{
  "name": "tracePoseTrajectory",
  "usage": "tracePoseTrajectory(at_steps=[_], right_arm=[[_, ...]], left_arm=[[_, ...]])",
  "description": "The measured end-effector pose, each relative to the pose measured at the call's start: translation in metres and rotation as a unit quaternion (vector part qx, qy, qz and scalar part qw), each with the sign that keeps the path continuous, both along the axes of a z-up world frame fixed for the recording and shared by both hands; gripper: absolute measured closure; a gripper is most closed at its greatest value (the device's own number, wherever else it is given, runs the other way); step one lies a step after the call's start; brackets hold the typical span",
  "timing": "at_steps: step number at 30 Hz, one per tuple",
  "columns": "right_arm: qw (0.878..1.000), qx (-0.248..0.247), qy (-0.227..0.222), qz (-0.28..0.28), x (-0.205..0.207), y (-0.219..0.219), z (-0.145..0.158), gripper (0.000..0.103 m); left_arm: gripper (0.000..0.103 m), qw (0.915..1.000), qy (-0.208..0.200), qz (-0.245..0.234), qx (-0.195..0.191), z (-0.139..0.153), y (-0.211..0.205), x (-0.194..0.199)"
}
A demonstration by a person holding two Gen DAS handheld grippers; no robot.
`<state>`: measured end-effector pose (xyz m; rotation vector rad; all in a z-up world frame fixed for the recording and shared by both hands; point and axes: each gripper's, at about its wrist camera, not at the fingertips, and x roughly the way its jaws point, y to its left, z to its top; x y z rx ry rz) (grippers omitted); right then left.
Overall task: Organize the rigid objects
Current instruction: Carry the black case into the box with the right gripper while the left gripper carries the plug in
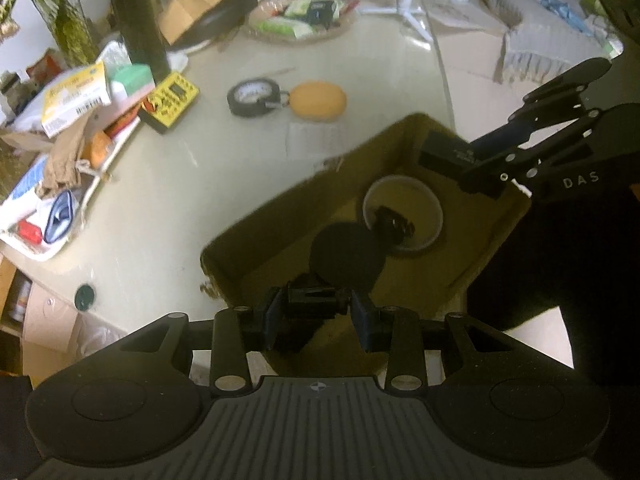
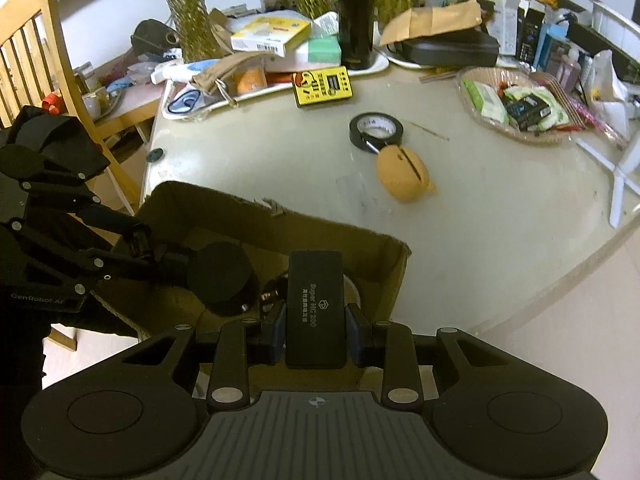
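- The left gripper (image 1: 316, 312) is clamping its blue pads tight on a small black clamp-like mount with a round black disc head (image 1: 346, 256), holding it over the near end of the open brown cardboard box (image 1: 256, 224).
- The right gripper (image 2: 315, 328) is squeezing a flat black rectangular device (image 2: 316, 304) between its pads; white print on it reads "Super NC 200", with smaller characters beside it too fine to make out.
- That device is hanging over the box's far right corner, above a white round bowl-like ring (image 1: 404, 216) sitting in the box with a small dark object inside it.
- Seen from the left wrist, the right gripper's body is showing the letters "DAS"; seen from the right, the left one reads "GenRobot.AI".
- Beyond the box, on the pale table (image 2: 500, 200), a black roll of tape (image 2: 376, 128) is lying touching an orange egg-shaped case with a slot (image 2: 404, 176).
- Further back a yellow printed box (image 2: 323, 86) and a tall black flask (image 2: 356, 16) are standing among clutter.
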<state>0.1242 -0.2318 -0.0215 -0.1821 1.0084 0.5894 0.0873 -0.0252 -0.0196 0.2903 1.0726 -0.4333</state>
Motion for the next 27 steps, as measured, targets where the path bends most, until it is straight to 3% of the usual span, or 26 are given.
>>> tracePoseTrajectory(at_steps=[9,21,22,23,25,27], right_arm=[[1.0,-0.014,0.025,-0.012,0.0,0.004,-0.01,0.069],[0.999,-0.01,0.036,0.004,-0.005,0.009,-0.011,0.068],[0.999,-0.008,0.033,0.005,-0.005,0.01,-0.01,0.057],[0.999,-0.008,0.03,0.004,-0.005,0.01,-0.009,0.036],[1.0,-0.008,0.017,0.005,-0.006,0.01,-0.006,0.015],[1.0,-0.01,0.006,0.006,-0.007,0.01,-0.003,0.011]], left_arm=[[0.067,0.9989,0.046,0.002,0.011,-0.012,-0.001,0.003],[0.063,0.9991,0.042,-0.007,0.007,-0.01,-0.003,-0.002],[0.06,0.9991,0.041,-0.008,0.008,-0.01,-0.003,-0.002],[0.051,0.9992,0.039,-0.009,0.008,-0.009,-0.003,-0.002],[0.044,0.9995,0.03,-0.01,0.009,-0.007,-0.003,-0.003],[0.038,0.9995,0.027,-0.012,0.009,-0.005,-0.003,-0.003]])
